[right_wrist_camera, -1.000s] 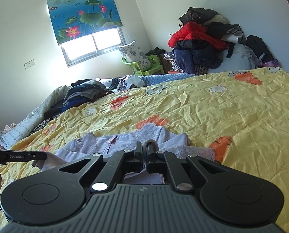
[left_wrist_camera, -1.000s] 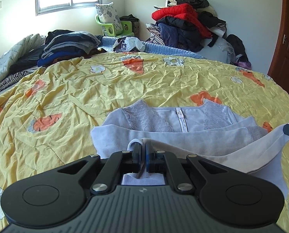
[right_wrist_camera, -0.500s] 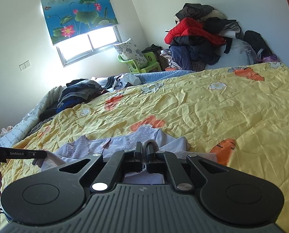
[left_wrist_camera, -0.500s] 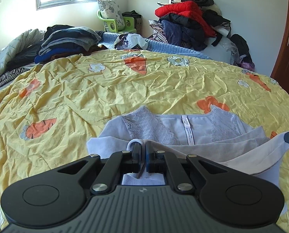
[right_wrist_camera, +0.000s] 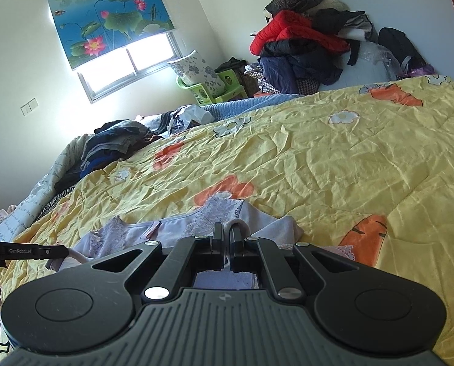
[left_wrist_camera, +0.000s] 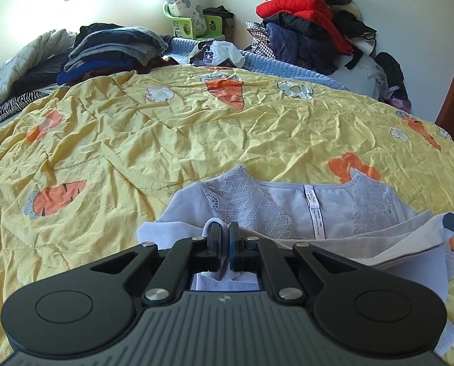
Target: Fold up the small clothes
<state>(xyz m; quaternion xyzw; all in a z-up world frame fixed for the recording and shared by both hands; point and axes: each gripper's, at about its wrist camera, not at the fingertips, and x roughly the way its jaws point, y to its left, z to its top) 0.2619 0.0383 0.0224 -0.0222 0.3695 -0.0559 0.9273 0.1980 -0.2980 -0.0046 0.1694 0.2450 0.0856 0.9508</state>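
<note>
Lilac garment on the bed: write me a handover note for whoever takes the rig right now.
Left tongs: shut on the near hem of the lilac garment.
Right tongs: shut on the same hem, further along.
Garment lies on the yellow carrot-print quilt, lace waistband and label facing up at its far edge.
Done: hem pinched at both sides and raised over the body, first fold under way.
Left: lay the hem down toward the waistband, release, then finish the remaining folds. A folded dark stack sits at the far left.

I am looking at a big bed with a yellow carrot blanket (left_wrist_camera: 172, 140). Sun is shining through the window (right_wrist_camera: 129, 64). Clothes are piling up in the corner (right_wrist_camera: 306, 45).
</note>
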